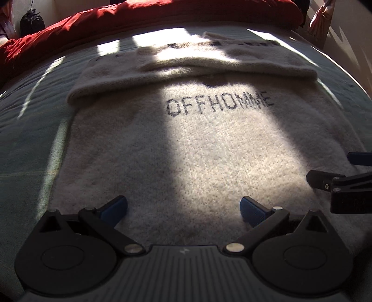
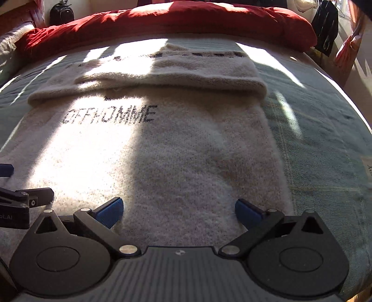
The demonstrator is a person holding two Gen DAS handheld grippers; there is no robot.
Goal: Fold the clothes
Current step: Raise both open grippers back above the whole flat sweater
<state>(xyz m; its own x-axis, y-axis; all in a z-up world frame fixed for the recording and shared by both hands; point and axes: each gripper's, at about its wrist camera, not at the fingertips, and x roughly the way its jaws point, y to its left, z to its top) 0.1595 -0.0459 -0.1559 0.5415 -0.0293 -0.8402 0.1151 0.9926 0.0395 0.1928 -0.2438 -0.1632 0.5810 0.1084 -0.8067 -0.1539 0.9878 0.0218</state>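
Plainly, fuzzy cream sweater [image 1: 186, 144], sleeves folded across.

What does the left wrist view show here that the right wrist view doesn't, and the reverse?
Only the left wrist view shows the bedsheet to the sweater's left and the right gripper entering from the right. Only the right wrist view shows dark clothing hanging at top right and the left gripper at its left edge. Both show the cream sweater with sleeves folded across, the red duvet, and open jaws.
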